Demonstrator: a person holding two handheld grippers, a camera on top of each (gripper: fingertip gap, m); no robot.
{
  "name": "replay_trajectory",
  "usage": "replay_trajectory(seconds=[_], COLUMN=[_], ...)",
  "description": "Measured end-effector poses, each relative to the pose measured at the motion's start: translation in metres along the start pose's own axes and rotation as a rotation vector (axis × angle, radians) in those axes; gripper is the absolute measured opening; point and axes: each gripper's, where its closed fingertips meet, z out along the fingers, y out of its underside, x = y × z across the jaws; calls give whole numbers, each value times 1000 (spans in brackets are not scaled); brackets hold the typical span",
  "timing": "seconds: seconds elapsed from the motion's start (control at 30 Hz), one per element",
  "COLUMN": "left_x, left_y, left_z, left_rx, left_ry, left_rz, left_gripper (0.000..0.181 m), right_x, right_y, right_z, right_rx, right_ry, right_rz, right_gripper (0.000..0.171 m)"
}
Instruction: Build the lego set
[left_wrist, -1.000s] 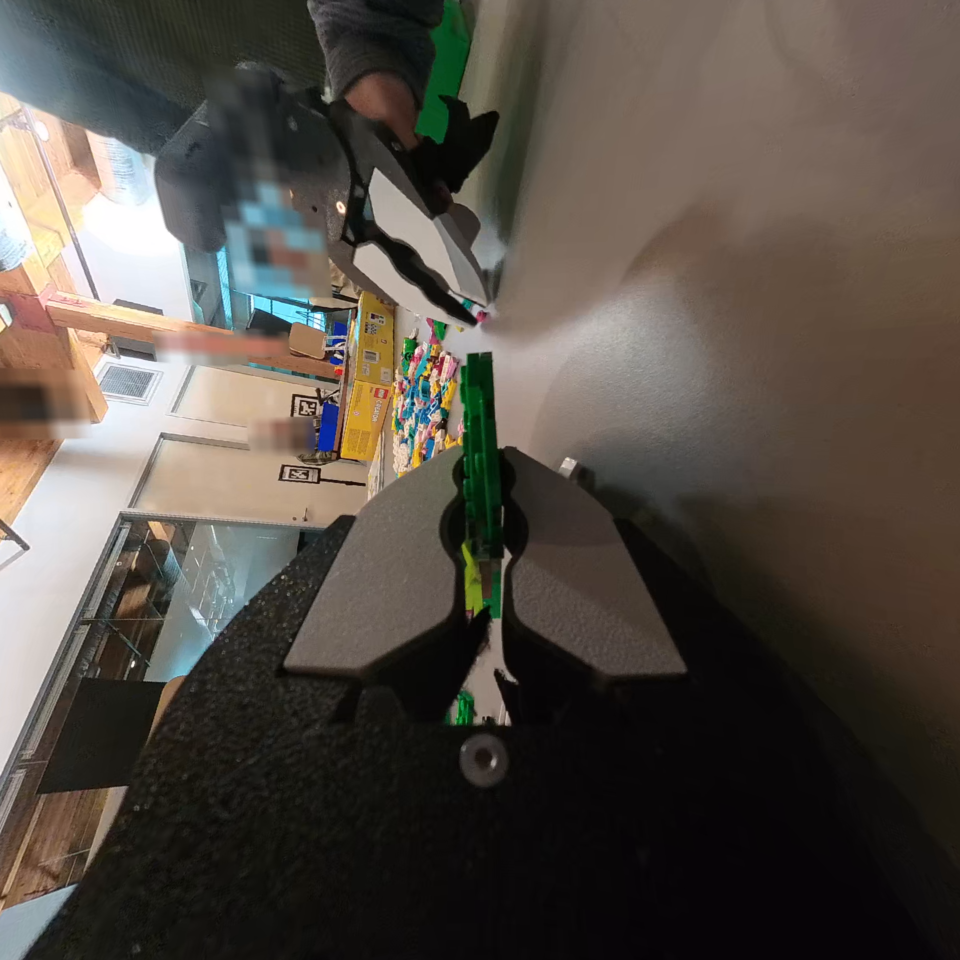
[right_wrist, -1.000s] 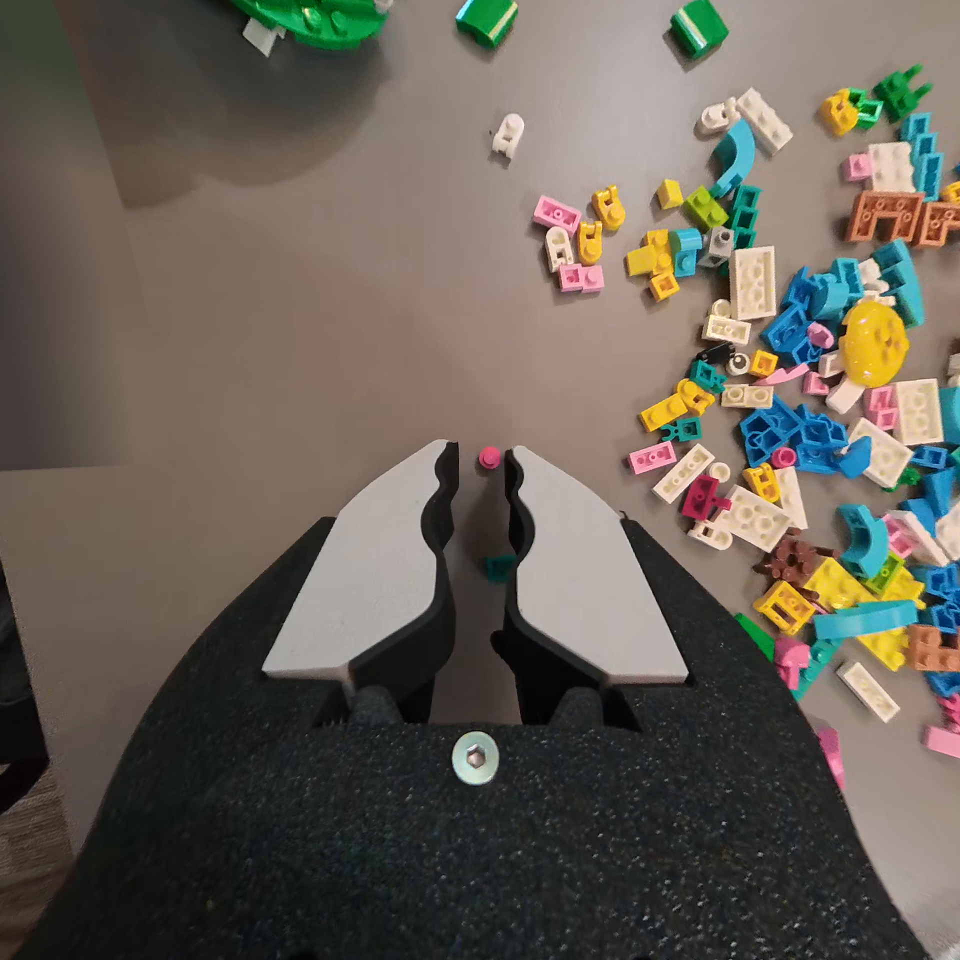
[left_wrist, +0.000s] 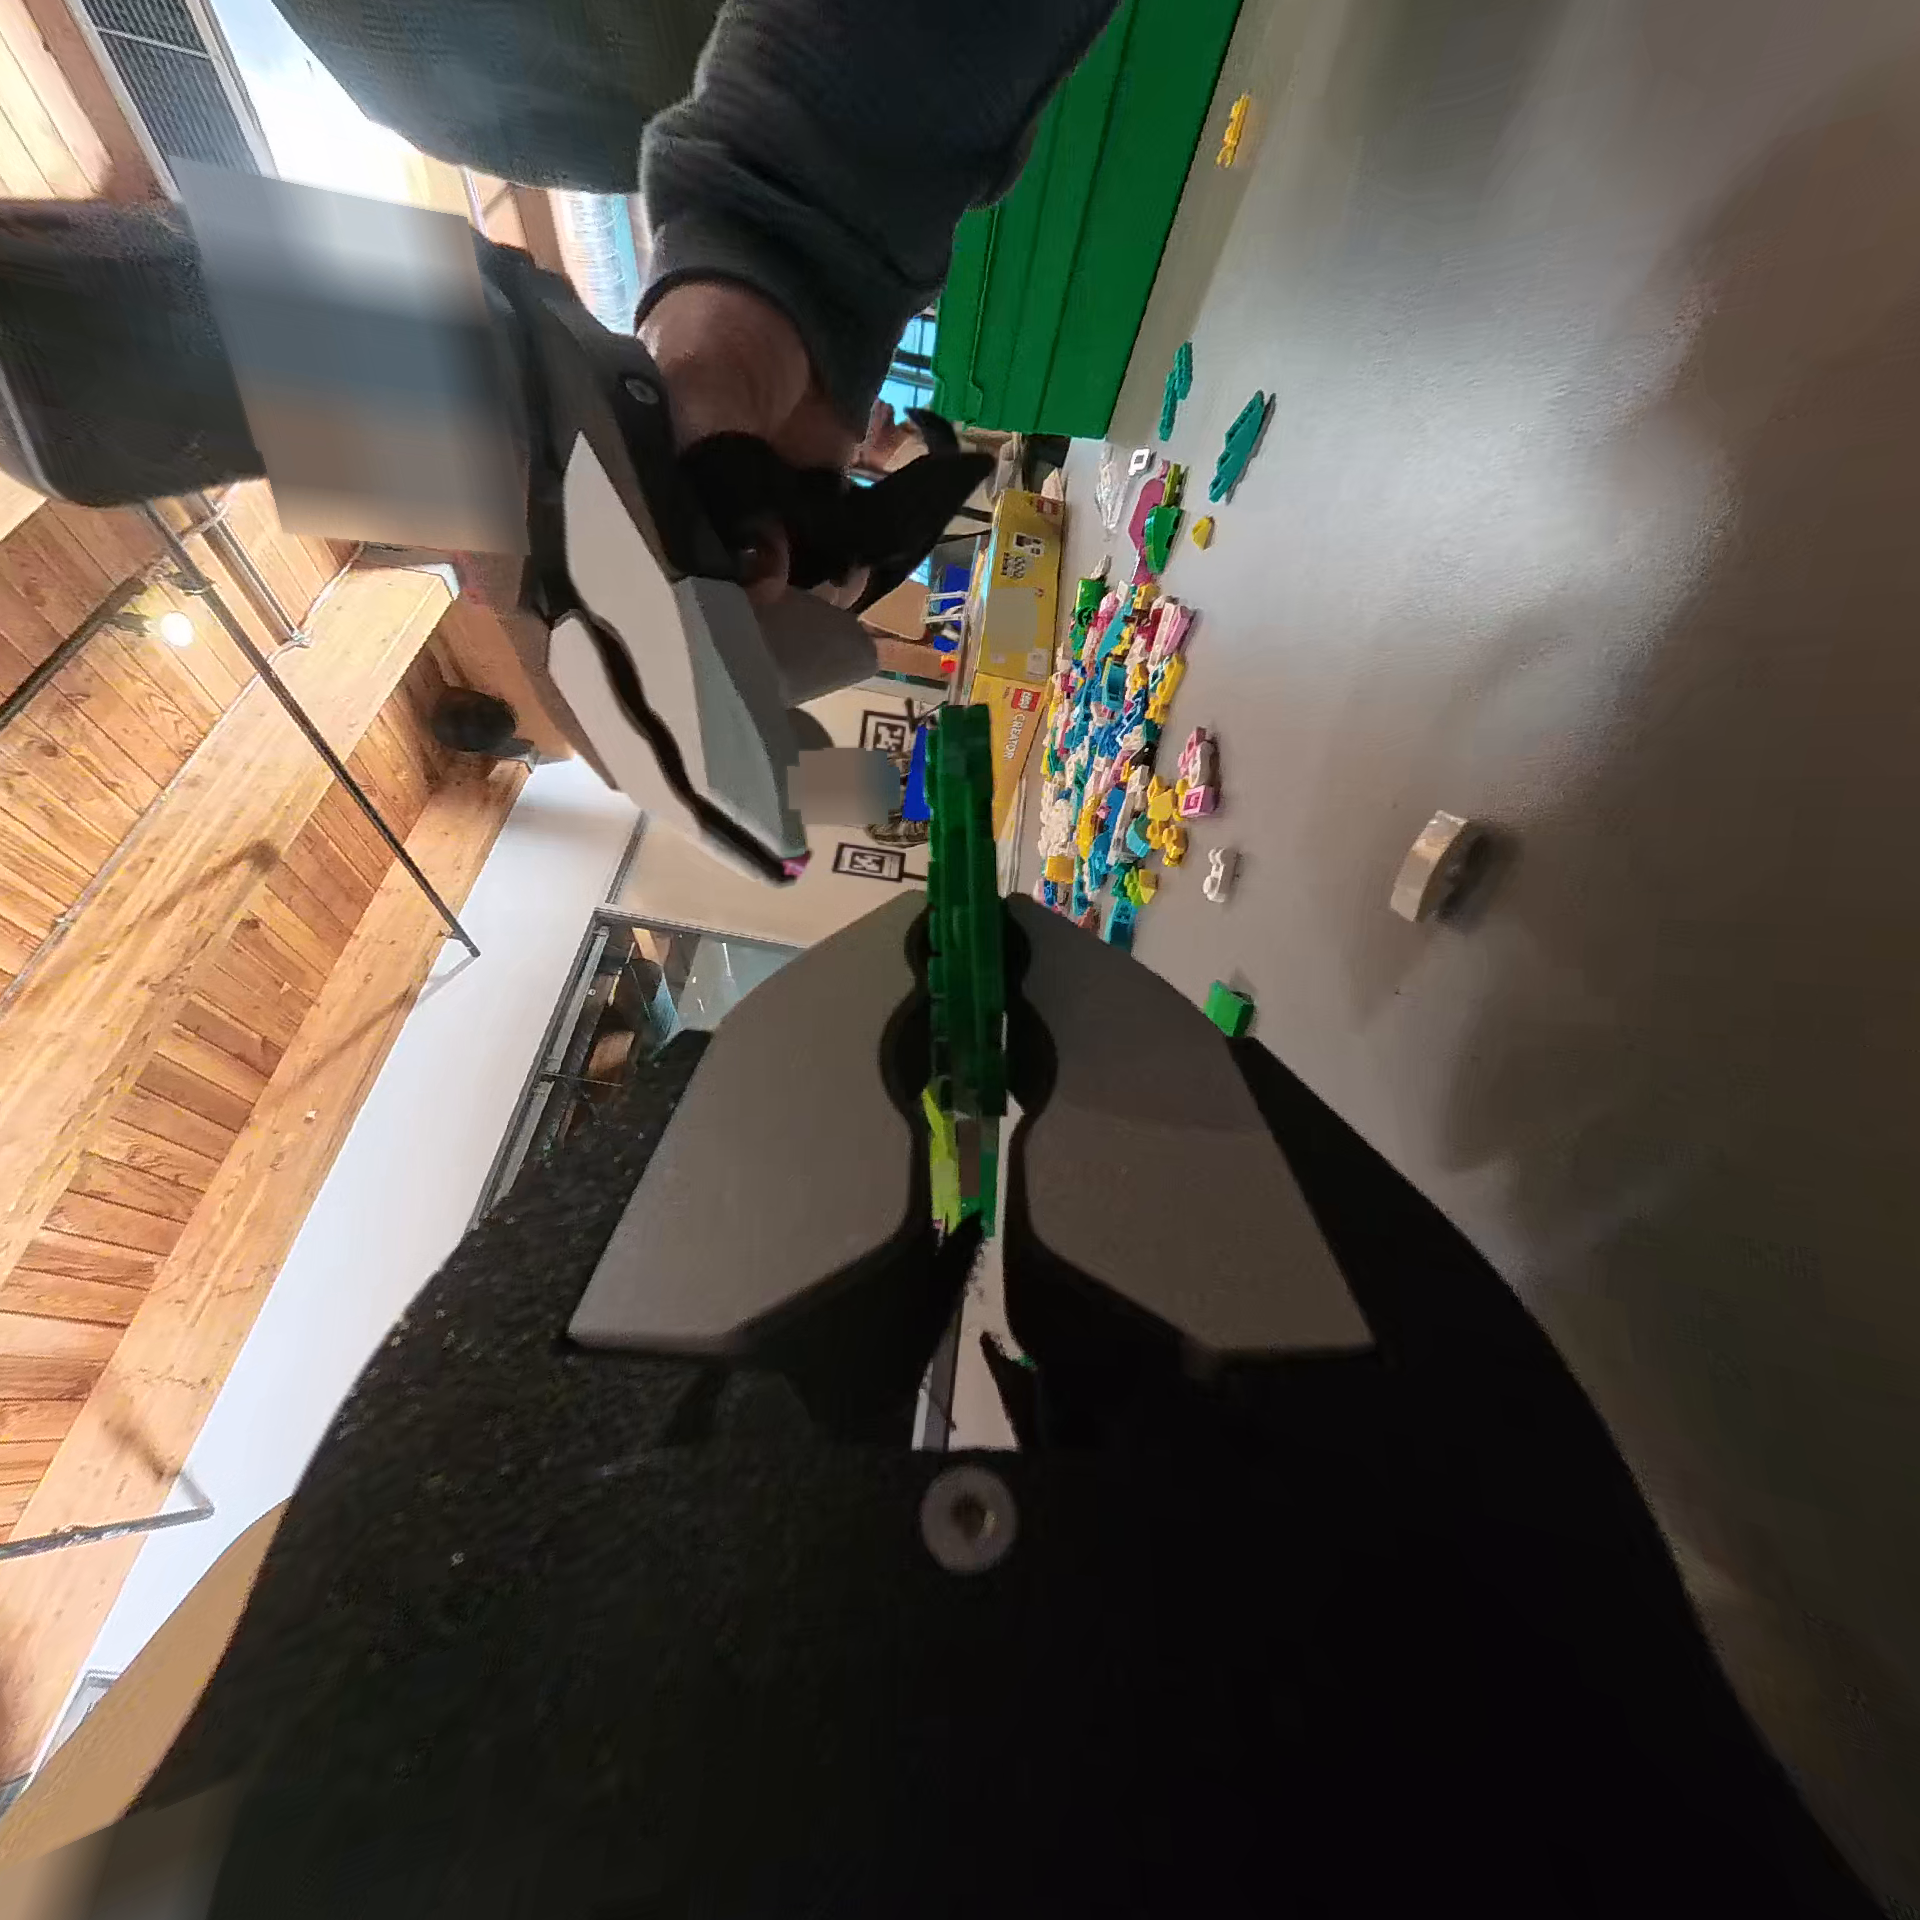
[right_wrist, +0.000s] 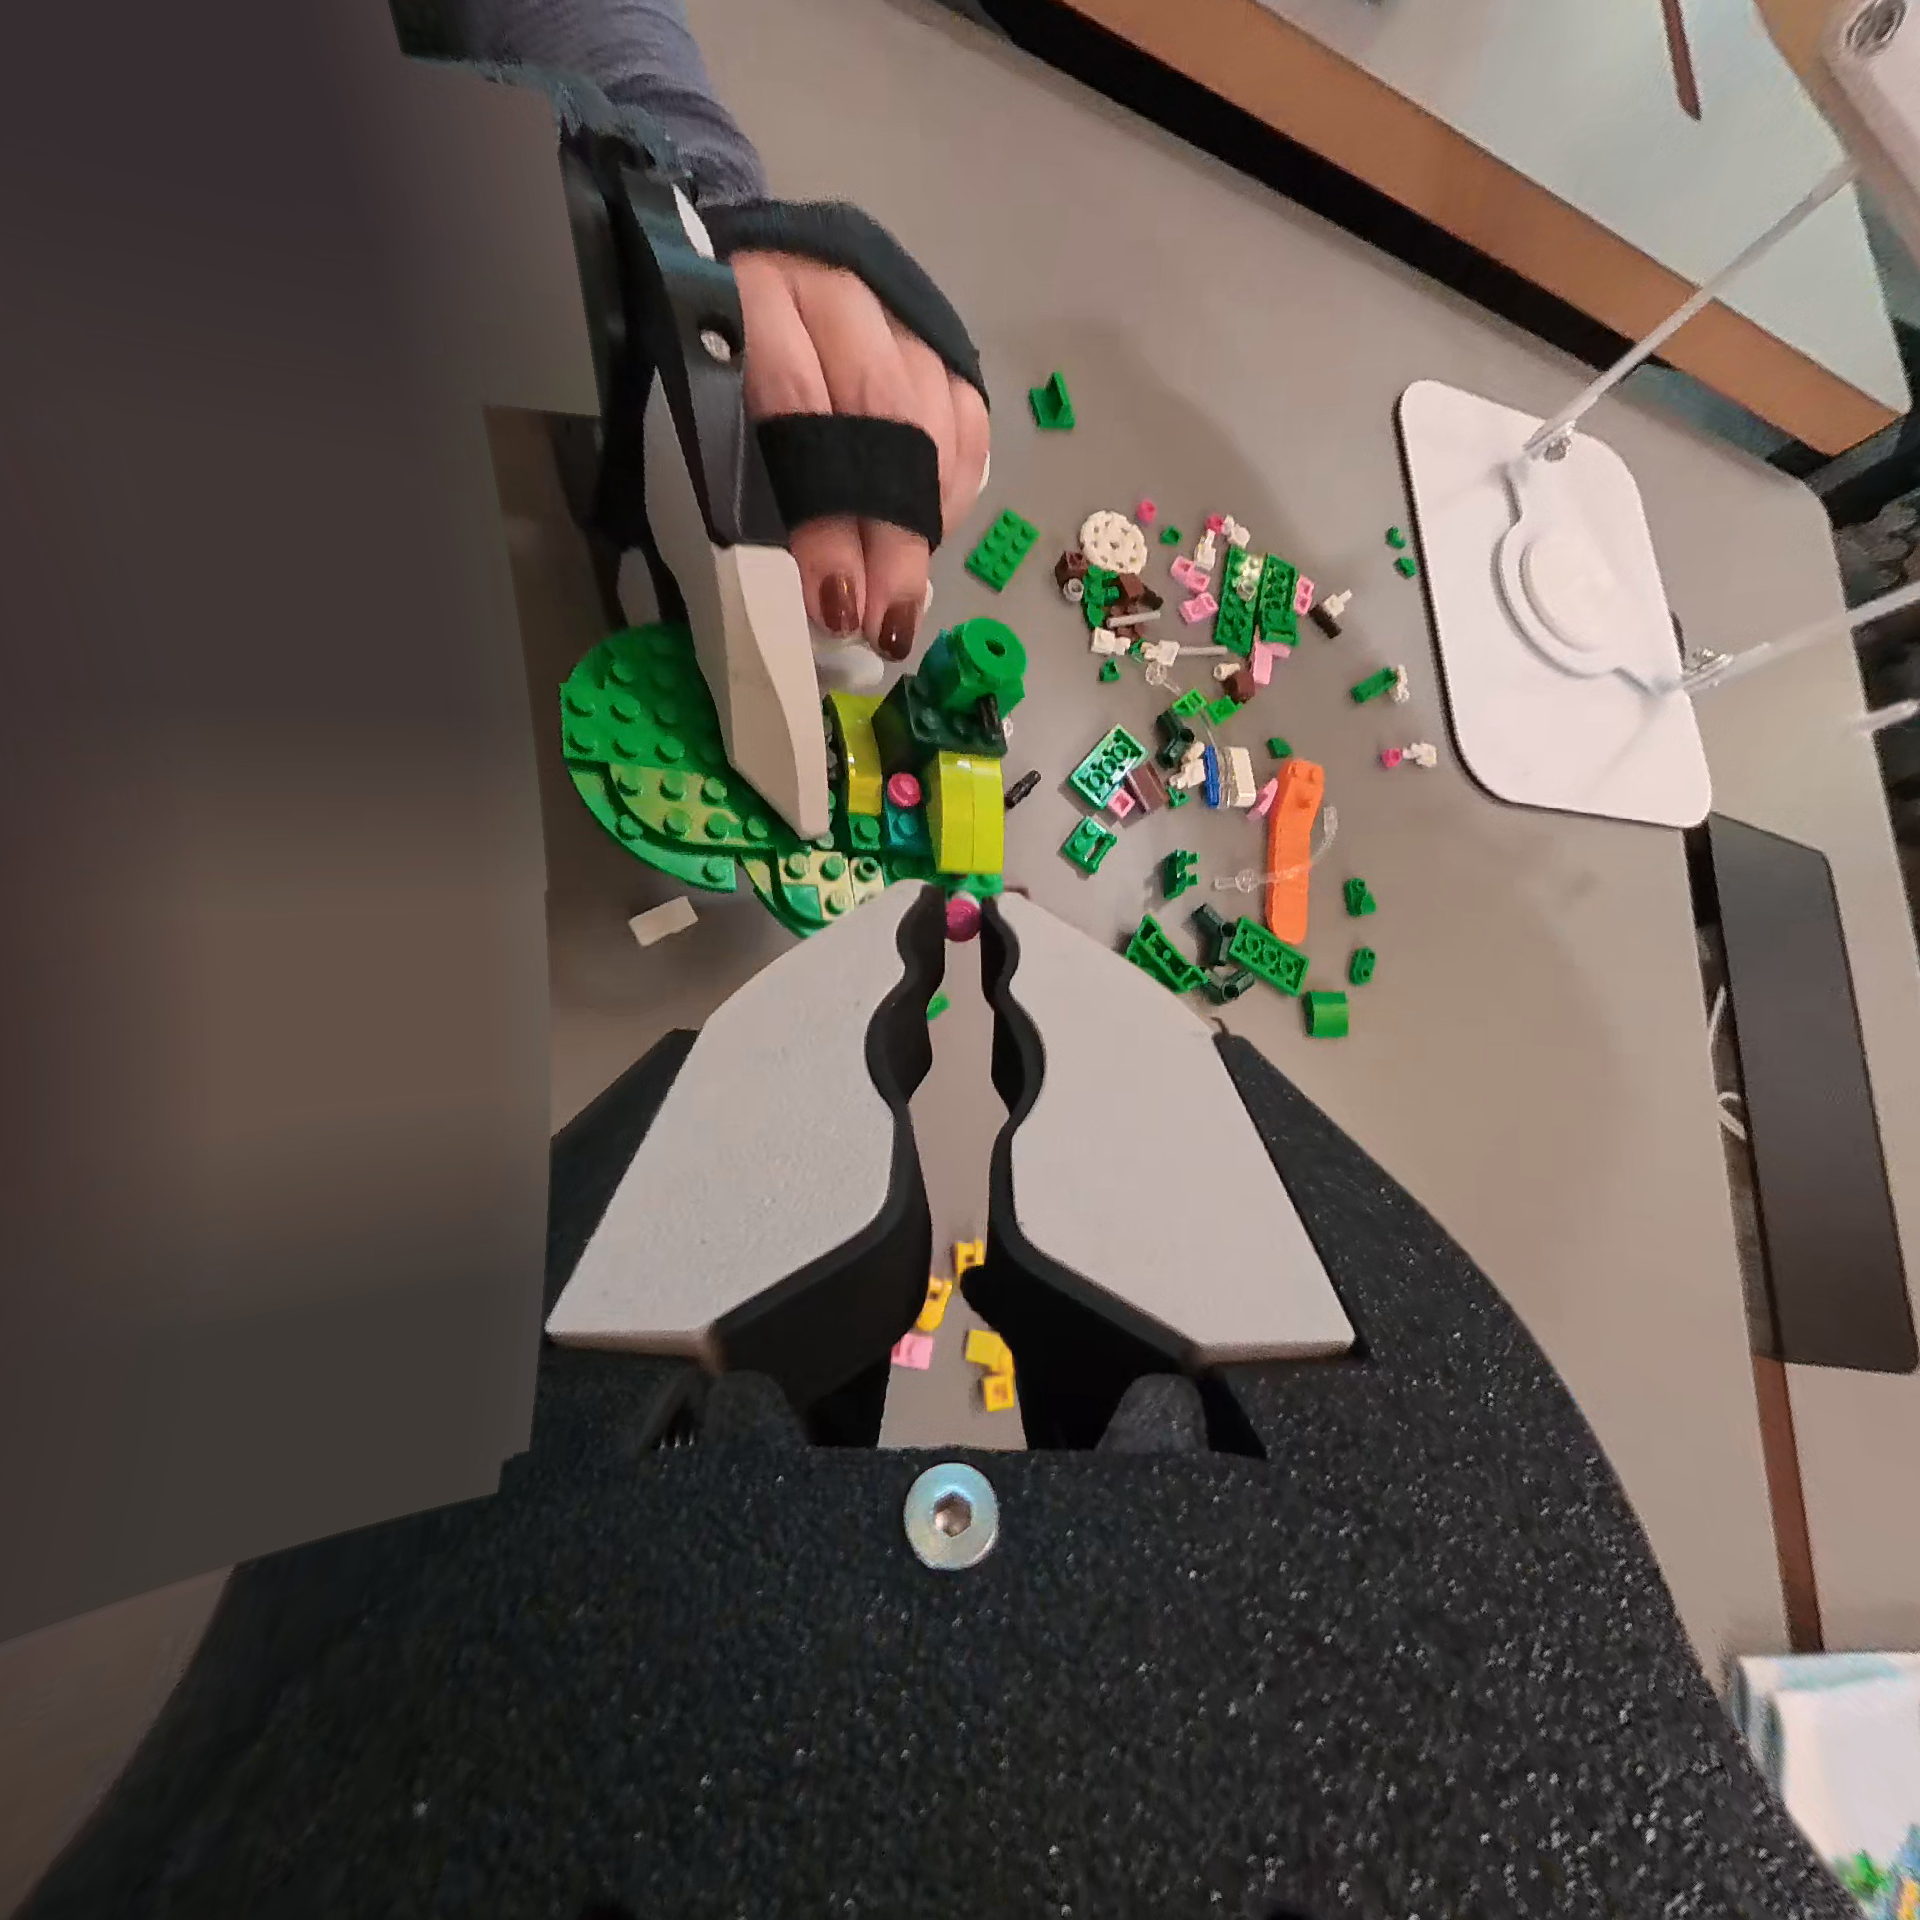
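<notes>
The green studded lego build (right_wrist: 665, 769), centre-left of the right wrist view, is pinched edge-on by the left gripper (left_wrist: 964, 1023) to steady it, while the right gripper (right_wrist: 962, 920) nips a small pink round stud (right_wrist: 961, 918) just below, likely for pressing on.

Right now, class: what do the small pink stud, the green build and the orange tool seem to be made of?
Pink stud: hard moulded plastic, by its smooth rounded form; pinched at the right gripper tips.
Green build: glossy plastic, with highlights on its studded plates; held by the left gripper.
Orange tool: likely plastic too, with a duller, more satin look.
</notes>
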Motion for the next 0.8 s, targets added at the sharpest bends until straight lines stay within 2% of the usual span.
replay_trajectory(seconds=[0.8], left_x=[4], left_y=[-3], left_z=[0], left_rx=[5], left_ry=[-2], left_rz=[58], left_gripper=[8], right_x=[-15], right_y=[0], right_z=[5], right_rx=[-29], right_ry=[-41], right_rz=[8], right_gripper=[6])
